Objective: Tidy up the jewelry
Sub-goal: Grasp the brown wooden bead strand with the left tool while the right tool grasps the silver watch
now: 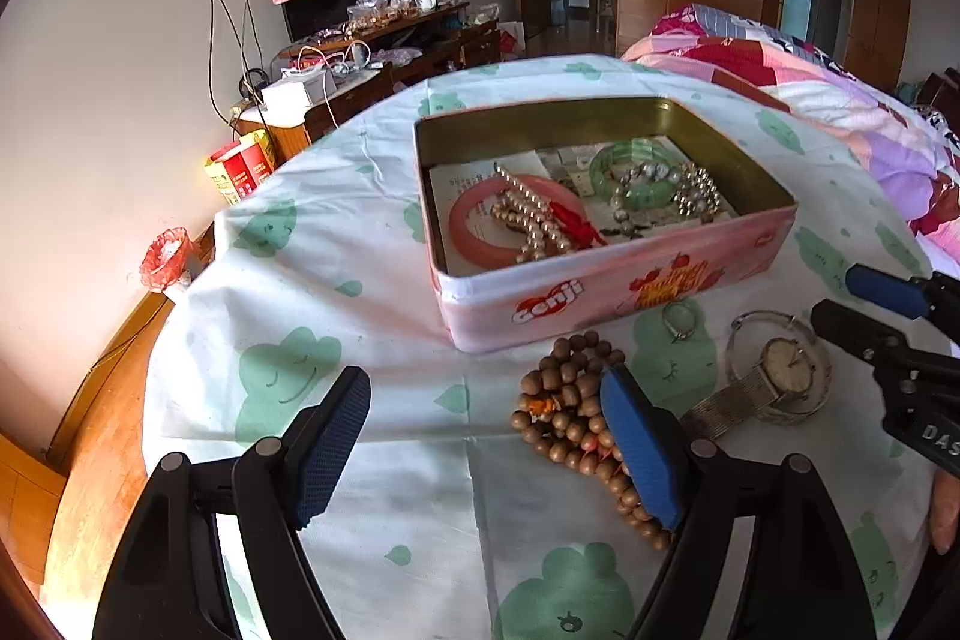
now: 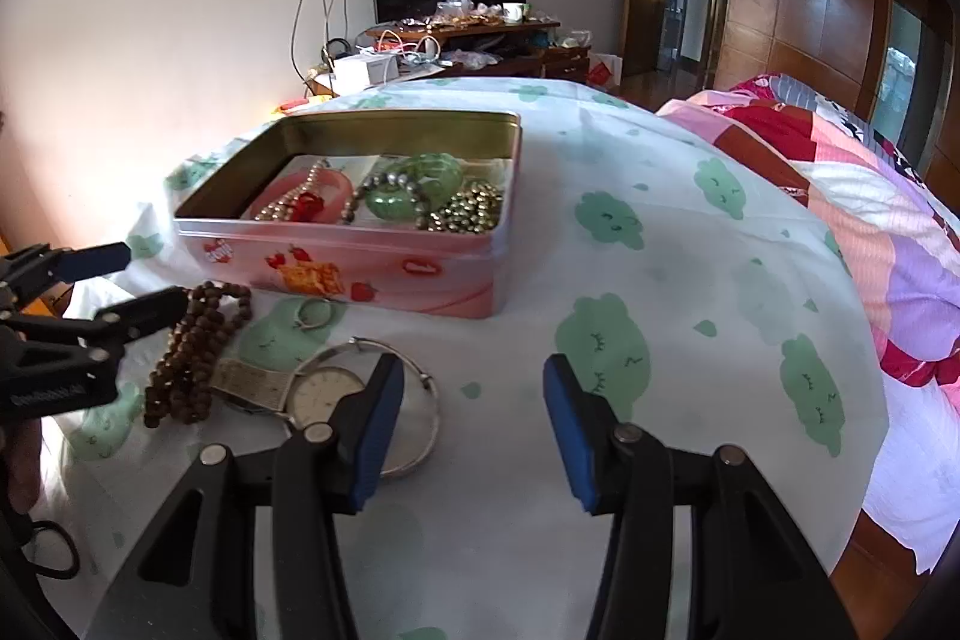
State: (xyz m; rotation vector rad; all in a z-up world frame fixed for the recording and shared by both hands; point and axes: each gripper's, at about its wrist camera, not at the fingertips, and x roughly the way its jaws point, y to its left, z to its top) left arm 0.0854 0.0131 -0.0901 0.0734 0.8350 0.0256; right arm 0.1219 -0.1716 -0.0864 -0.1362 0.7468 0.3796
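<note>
A pink tin box [image 1: 606, 274] [image 2: 384, 274] stands open on the table and holds a pink bangle [image 1: 474, 226], pearl strands [image 1: 531, 220], green bangles [image 1: 630, 166] and metal beads [image 2: 471, 211]. In front of it lie a brown wooden bead string [image 1: 570, 400] [image 2: 192, 352], a ring [image 1: 679, 321] [image 2: 313, 313], a wristwatch [image 1: 786, 367] [image 2: 324, 391] and a silver bangle [image 2: 420, 412]. My left gripper [image 1: 486, 436] [image 2: 141, 280] is open and empty, its right finger over the bead string. My right gripper [image 2: 474, 430] [image 1: 840, 292] is open and empty, its left finger over the watch.
The table has a white cloth with green cloud prints [image 1: 336, 232] [image 2: 690, 280]. A bed with a pink patchwork quilt [image 2: 870, 196] lies to the right. A cluttered wooden cabinet [image 1: 384, 46] stands by the far wall. Wooden floor [image 1: 102, 400] lies left of the table.
</note>
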